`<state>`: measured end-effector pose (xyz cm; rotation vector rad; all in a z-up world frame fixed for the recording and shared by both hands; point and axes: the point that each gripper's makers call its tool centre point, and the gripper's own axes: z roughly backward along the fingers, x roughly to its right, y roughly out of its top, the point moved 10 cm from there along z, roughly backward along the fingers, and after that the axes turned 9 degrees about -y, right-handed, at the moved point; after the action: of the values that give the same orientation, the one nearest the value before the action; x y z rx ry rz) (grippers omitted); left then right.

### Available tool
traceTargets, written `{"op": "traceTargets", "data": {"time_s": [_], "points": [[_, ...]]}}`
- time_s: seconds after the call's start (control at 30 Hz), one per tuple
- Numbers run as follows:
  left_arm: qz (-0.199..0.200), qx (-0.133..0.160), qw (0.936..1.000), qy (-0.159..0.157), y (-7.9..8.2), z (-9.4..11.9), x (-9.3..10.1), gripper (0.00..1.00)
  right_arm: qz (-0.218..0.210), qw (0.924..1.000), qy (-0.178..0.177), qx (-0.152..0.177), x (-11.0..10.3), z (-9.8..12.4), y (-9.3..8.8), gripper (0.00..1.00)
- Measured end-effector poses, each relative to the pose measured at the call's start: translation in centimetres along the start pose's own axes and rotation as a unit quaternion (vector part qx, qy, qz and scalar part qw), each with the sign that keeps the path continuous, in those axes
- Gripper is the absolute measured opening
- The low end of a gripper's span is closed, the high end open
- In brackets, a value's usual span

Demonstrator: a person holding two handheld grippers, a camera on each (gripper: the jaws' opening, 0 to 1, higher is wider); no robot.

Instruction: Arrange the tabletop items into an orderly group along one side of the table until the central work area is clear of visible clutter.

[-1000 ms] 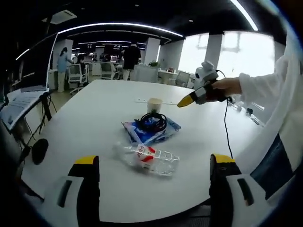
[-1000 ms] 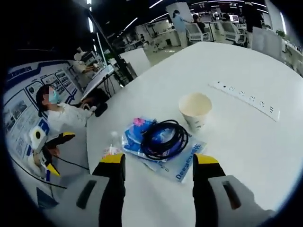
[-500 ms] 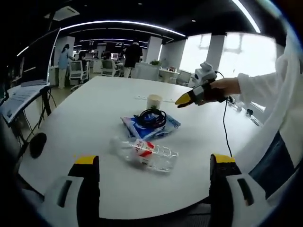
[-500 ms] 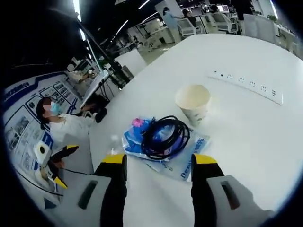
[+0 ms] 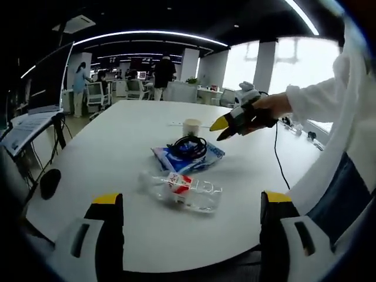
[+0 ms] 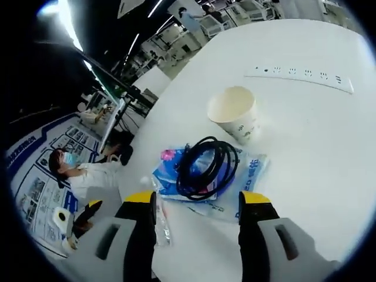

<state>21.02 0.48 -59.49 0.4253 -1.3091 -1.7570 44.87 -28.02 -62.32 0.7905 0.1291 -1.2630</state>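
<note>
Cable (image 6: 204, 169) lay coiled on the blue packet (image 6: 235, 185), paper cup (image 6: 234, 114) just beyond, bottle (image 5: 182, 189) nearby, all mid-table; the right gripper (image 6: 197, 202) had closed in over the coil, jaws apart and empty; left gripper (image 5: 191, 202) likewise wide, holding nothing; grasp looked imminent.

Plastic bottle (image 6: 161, 218): in the right gripper view, partly hidden behind the right gripper's (image 6: 197, 202) left jaw; label unreadable.
Blue packet (image 6: 218, 187): its middle is covered by the coiled black cable (image 6: 205, 168) lying on it; print too blurred to read.
Paper cup (image 5: 191, 127): beyond the packet in the left gripper view, markings too small to make out.
Power strip (image 6: 299, 74): beyond the cup, sockets blurred.
Right gripper's jaws: tips seen side-on in the left gripper view, gap unclear there.
</note>
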Motion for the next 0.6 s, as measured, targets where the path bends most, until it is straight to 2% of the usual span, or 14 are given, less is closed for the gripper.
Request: {"op": "traceTargets", "data": {"time_s": [0.1, 0.17, 0.2, 0.27, 0.37, 0.43, 0.6], "points": [[-0.009, 0.017, 0.9998, 0.000, -0.2, 0.4, 0.1, 1.00, -0.013, 0.9999, -0.004, -0.002, -0.1, -0.3, 0.1, 0.55], [0.000, 0.028, 0.9996, 0.004, -0.5, 0.6, -0.1, 1.00, -0.029, 0.9996, -0.004, -0.002, 0.0, -0.7, 0.3, 0.55], [0.004, 0.023, 0.9997, 0.009, -0.5, 0.6, -0.2, 1.00, -0.036, 0.9993, -0.004, -0.002, 0.0, -0.8, 0.3, 0.55], [-0.010, 0.033, 0.9994, 0.008, -0.3, 0.4, -0.1, 1.00, -0.054, 0.9985, -0.001, -0.004, 0.1, -1.1, 0.4, 0.56], [-0.006, 0.006, 1.0000, 0.005, -1.1, -0.1, -0.3, 1.00, -0.070, 0.9975, -0.006, -0.007, 0.3, -1.6, 0.4, 0.56], [-0.017, -0.002, 0.9998, 0.004, -1.3, -0.4, -0.1, 1.00, -0.086, 0.9962, -0.008, -0.004, 0.4, -1.7, 0.4, 0.56], [-0.029, -0.004, 0.9996, 0.005, -1.4, -0.5, 0.0, 0.99, -0.111, 0.9937, -0.018, -0.001, 0.7, -2.1, 0.4, 0.56]]}}
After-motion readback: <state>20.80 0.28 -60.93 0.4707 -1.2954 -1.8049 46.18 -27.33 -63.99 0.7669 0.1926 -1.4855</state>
